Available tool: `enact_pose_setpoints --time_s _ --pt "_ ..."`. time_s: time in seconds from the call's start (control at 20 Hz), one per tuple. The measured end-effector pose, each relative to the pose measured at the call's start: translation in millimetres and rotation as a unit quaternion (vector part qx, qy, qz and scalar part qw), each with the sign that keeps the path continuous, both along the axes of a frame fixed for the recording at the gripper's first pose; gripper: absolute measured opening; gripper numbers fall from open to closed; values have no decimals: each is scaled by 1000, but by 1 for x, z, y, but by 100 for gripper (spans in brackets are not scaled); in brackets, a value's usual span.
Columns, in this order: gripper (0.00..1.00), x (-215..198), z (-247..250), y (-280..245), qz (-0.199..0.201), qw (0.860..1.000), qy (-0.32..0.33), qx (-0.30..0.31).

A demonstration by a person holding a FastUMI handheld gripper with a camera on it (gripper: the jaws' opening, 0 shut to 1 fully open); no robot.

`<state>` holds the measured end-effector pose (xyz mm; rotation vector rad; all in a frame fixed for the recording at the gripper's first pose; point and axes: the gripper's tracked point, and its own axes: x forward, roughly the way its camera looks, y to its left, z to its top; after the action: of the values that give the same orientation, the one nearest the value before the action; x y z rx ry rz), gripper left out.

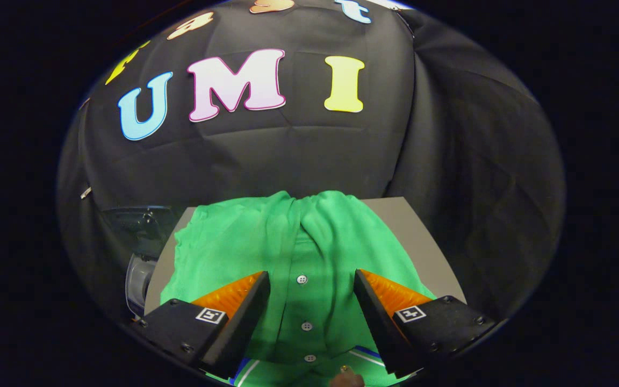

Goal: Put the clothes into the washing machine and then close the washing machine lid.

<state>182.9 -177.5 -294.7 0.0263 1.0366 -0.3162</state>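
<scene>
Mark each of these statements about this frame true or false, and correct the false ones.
1. The gripper is open, its fingers spread to either side of the button placket. True.
2. The green buttoned shirt lies spread on the grey tabletop. True.
3. The shirt is already inside the washing machine. False: it lies on the table, and the white washing machine with a clear lid stands off the table's left side.
4. Both fingers are clamped on the shirt. False: they stand apart, with the white buttons in the gap between them.
5. The shirt is red. False: it is green.
</scene>
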Motion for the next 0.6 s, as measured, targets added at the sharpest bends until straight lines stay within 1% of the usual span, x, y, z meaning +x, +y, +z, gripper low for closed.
enact_pose_setpoints --time_s 0.25,0.35,0.4,0.55,0.6 --pt "99 0 0 1 -4 1000 9 11" --pt "99 -1 0 1 -1 1000 17 11" --pt "98 1 0 3 5 1000 20 14" --pt "55 3 -1 13 27 999 28 18" --pt "38 4 3 13 28 999 28 13"
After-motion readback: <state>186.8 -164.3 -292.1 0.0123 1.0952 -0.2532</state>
